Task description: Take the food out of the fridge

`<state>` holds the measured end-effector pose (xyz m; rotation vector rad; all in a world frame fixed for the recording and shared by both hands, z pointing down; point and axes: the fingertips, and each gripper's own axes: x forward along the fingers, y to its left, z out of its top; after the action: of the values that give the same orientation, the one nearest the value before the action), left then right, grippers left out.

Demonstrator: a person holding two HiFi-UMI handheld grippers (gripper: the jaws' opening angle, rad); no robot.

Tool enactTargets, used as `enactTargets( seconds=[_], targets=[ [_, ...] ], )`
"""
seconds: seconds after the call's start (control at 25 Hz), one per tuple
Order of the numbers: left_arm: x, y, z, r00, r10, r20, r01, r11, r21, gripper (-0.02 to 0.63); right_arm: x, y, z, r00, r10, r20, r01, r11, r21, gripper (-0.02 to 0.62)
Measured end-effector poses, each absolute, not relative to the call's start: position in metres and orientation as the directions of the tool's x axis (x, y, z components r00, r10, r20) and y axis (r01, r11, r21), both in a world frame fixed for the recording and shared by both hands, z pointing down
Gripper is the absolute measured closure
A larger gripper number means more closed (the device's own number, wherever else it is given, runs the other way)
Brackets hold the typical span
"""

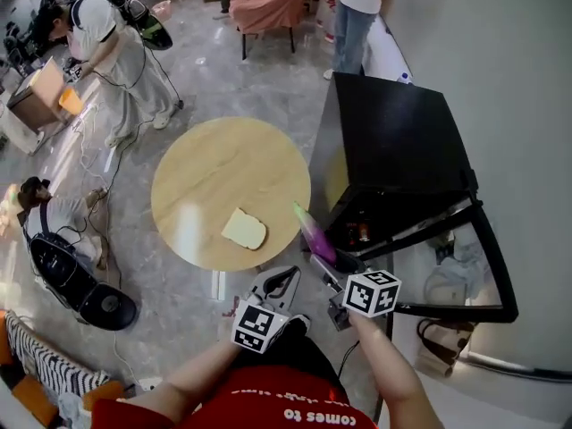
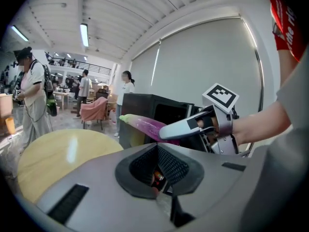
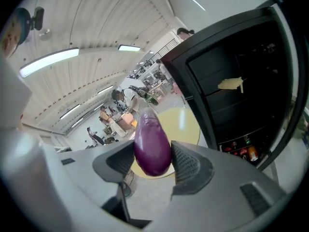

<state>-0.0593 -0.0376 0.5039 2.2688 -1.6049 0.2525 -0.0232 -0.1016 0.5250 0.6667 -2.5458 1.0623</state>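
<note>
My right gripper (image 1: 325, 257) is shut on a purple eggplant (image 1: 314, 231) and holds it between the open black fridge (image 1: 393, 128) and the round wooden table (image 1: 206, 172). In the right gripper view the eggplant (image 3: 151, 143) fills the gap between the pads of this gripper (image 3: 153, 154). The fridge (image 3: 227, 57) still holds a pale yellow item (image 3: 231, 83) on a shelf and small bottles (image 3: 241, 152) low down. A slice of bread (image 1: 243, 229) lies on the table. My left gripper (image 1: 291, 277) hangs beside the right one, shut and empty (image 2: 157, 151).
The fridge door (image 1: 465, 271) swings open toward me on the right. A person (image 1: 121, 47) stands beyond the table, another (image 1: 357, 12) by the fridge's far side. A pink armchair (image 1: 268, 3) is at the back. A black bag (image 1: 80, 284) and cables lie on the floor at left.
</note>
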Motion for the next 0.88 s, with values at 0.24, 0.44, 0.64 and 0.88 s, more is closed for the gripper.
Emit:
enactTargets(
  seconds=[0.24,0.44,0.64,0.88],
  targets=[
    [-0.112,-0.026,0.496,0.171,-0.931,0.322,-0.978,-0.120,0.173,0.597,-0.083,-0.122,0.550,-0.843,-0.210,0.495,-0.475,0.722,-0.503,0.356],
    [-0.146,-0.017,0.495,0.073,-0.944,0.322,-0.986,-0.020,0.164,0.597,-0.124,-0.140,0.588,-0.815,-0.183,0.549,-0.487,0.729,-0.481,0.356],
    [-0.174,-0.008,0.493,-0.018,-0.950,0.311,-0.982,0.074,0.171,0.597,-0.157,-0.151,0.619,-0.769,-0.154,0.620,-0.489,0.766,-0.417,0.356],
    [-0.192,0.002,0.500,-0.074,-0.940,0.333,-0.976,0.137,0.170,0.597,-0.173,-0.164,0.658,-0.708,-0.132,0.694,-0.513,0.772,-0.376,0.356]
  ],
)
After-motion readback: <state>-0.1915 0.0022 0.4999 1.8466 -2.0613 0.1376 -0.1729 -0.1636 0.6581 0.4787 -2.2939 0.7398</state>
